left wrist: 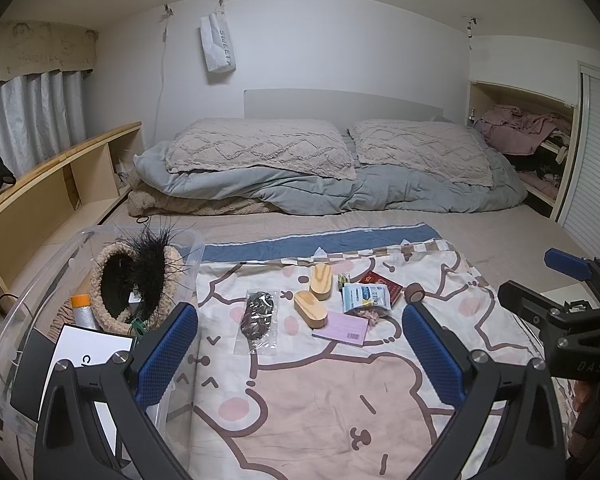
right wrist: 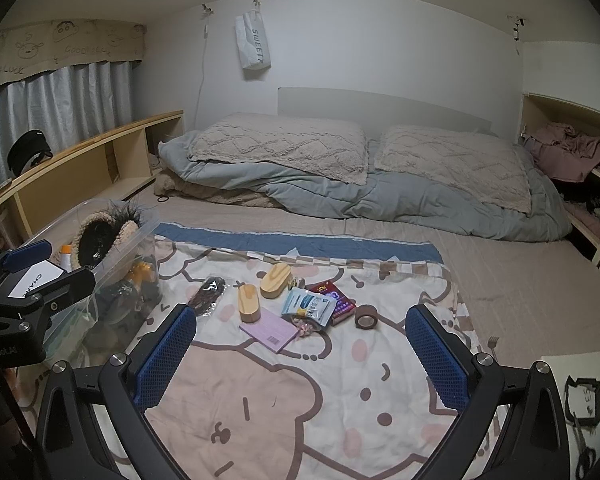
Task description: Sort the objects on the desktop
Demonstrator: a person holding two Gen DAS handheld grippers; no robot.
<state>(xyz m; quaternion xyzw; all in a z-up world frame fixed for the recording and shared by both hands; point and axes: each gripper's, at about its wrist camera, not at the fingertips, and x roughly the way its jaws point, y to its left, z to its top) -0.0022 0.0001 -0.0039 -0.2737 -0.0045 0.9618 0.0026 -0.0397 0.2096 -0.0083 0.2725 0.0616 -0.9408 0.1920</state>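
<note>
The clear bin (left wrist: 100, 240) sits to the left of the left claw (left wrist: 300, 344), already holding a fuzzy hat, a white box and an orange-capped bottle. Its wall is stiff and probably slick; it should stay put while things are dropped in.

Both claws are spread wide with nothing between the blue pads. The right claw (right wrist: 300, 348) hovers over the cartoon blanket (right wrist: 260, 400), and the loose items lie ahead of both, well apart from the fingertips.

Largest of these, the pink notepad (right wrist: 269, 333) lies nearest, just ahead and slightly left of centre for the right claw. It looks flat and light, hard to pinch from above on soft bedding; best taken by an edge.

The two wood blocks (left wrist: 314, 300) sit behind it, one touching the pad's far corner. They look rigid and moderately heavy, with smooth rounded ends; a grip across the narrow sides should hold.

The bagged dark item (left wrist: 258, 318) lies ahead-left of the left claw. Its clear sleeve is probably slippery and floppy; pinch through the bulk.

The blue-white packet (right wrist: 308, 305) rests partly over a red pack (right wrist: 340, 304) and a small pink thing; it looks soft and crinkly, so take it at its middle.

The tape roll (right wrist: 366, 316), ahead-right, is stiff and light; grip across its flat faces.
</note>
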